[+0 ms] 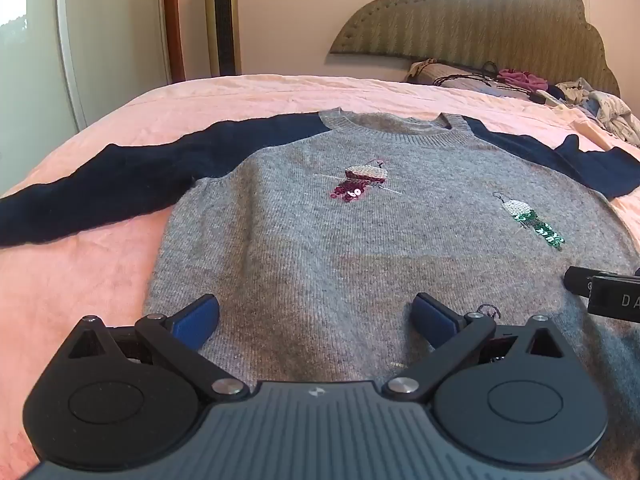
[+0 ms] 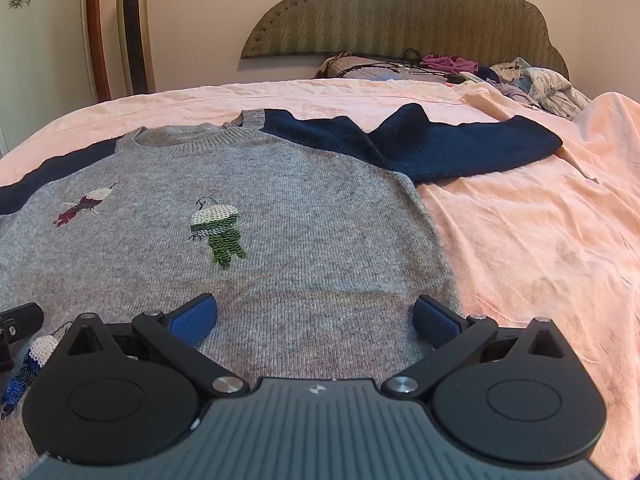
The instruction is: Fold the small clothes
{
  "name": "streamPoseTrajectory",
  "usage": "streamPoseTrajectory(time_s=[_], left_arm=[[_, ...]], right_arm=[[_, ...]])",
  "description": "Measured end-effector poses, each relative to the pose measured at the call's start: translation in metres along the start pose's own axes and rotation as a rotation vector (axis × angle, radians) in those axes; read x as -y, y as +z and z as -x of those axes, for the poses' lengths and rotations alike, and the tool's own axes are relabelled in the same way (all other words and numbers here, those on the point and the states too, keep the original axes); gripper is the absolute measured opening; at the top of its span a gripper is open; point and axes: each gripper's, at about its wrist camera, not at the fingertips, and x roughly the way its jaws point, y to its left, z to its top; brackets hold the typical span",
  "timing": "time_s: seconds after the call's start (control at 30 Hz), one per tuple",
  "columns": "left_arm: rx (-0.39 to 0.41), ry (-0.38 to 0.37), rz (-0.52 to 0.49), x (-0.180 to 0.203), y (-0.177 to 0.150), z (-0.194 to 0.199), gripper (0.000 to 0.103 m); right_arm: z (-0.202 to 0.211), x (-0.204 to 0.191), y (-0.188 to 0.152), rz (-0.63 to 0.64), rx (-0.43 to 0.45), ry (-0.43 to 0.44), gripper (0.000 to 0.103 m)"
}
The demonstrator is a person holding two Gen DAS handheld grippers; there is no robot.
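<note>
A small grey knit sweater [image 1: 320,240] with navy sleeves and sequin figures lies flat, front up, on the pink bedspread [image 1: 80,280]. Its left sleeve [image 1: 100,192] stretches out to the left. Its right sleeve [image 2: 460,148] lies out to the right with a fold in it. My left gripper [image 1: 316,320] is open and empty, low over the sweater's lower left part. My right gripper [image 2: 316,320] is open and empty over the lower right part [image 2: 320,248], with its right finger near the side edge. The right gripper's tip shows in the left wrist view [image 1: 600,292].
A padded headboard [image 2: 400,12] stands at the far end of the bed. A pile of clothes and cords [image 2: 480,76] lies by it at the far right. A tall tower fan [image 2: 134,28] stands by the wall at the back left. Bare pink bedspread [image 2: 540,240] lies right of the sweater.
</note>
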Motion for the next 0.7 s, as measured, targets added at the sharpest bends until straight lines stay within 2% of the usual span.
streamPoseTrajectory(time_s=[0.7], left_arm=[[0.004,-0.004,0.005,-0.0003,-0.0001,0.0002,0.103]], right_arm=[[-0.0002,0.0004,-0.0001,-0.014,0.0,0.013,0.103]])
